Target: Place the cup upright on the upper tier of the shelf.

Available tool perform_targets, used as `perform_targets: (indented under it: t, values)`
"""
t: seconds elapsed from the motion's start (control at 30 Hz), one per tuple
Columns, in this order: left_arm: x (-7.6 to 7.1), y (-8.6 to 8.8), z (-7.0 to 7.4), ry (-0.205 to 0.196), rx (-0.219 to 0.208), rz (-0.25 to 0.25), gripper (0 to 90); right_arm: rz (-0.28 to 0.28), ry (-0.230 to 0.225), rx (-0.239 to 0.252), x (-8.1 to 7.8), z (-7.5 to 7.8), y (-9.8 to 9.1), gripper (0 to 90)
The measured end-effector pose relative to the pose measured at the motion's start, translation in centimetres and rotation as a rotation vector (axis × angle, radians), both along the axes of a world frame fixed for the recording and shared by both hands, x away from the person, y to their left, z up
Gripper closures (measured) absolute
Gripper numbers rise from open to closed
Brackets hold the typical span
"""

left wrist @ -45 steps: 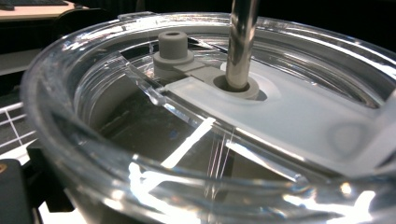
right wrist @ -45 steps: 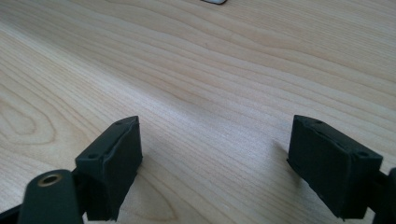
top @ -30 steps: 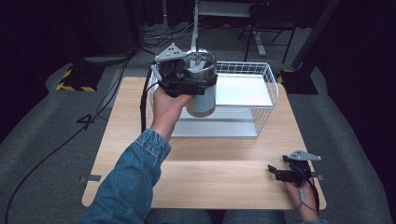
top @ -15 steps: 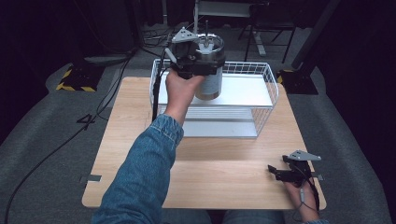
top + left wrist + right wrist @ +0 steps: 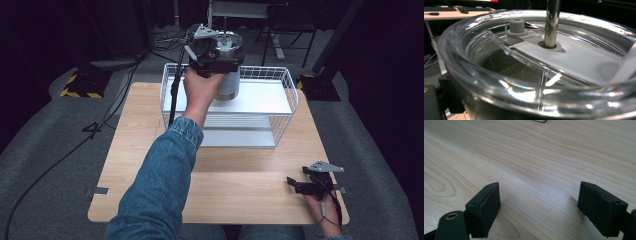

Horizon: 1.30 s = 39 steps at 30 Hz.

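Up close, tumbler lid [image 5: 564,57] holds metal straw [image 5: 552,22].

The left arm, in a blue denim sleeve [image 5: 160,175], stretches far forward and up from the person's side, wrist bent so the hand [image 5: 200,90] grips the left gripper [image 5: 216,50] from below. That gripper is raised high, its grey three-cornered plate on top and its cable hanging down beside the forearm; its jaws are clamped on what it carries. The right hand [image 5: 322,220] lies low and near the body, holding the right gripper [image 5: 539,207] with jaws spread wide apart and nothing between them
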<state>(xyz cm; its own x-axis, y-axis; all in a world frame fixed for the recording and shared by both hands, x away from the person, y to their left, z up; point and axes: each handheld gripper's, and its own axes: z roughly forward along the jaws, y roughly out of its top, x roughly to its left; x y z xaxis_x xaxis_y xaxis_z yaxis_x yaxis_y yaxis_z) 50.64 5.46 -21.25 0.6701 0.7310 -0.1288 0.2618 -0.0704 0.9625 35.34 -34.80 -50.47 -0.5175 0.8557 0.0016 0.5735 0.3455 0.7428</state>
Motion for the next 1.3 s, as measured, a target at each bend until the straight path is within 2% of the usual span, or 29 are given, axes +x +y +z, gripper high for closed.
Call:
perform_targets:
  t: [0.17, 0.37, 0.7, 0.97, 1.17, 1.3]
  values:
    - [1.0, -0.2, -0.4, 0.02, -0.009, 0.016, 3.3, -0.001, 0.0, 0.0, 0.0, 0.0, 0.0, 18.5]
    - [1.7, -0.6, -0.9, 0.029, 0.011, 0.048, 3.3, -0.001, 0.001, 0.0, 0.0, 0.0, 0.0, 18.5]
    - [2.3, -1.4, -1.8, 0.036, 0.055, 0.079, 3.3, 0.0, 0.0, 0.001, 0.0, 0.0, 0.0, 18.5]
    - [2.6, -1.7, -2.7, 0.059, 0.059, 0.097, 3.3, -0.001, 0.001, 0.003, 0.0, 0.0, 0.0, 18.5]
    - [2.5, -2.0, -2.8, 0.046, 0.073, 0.095, 3.3, -0.001, 0.0, 0.002, 0.0, 0.0, 0.0, 18.5]
    - [2.3, -2.5, -2.9, 0.022, 0.109, 0.092, 3.3, -0.001, 0.0, 0.001, 0.0, 0.0, 0.0, 18.5]
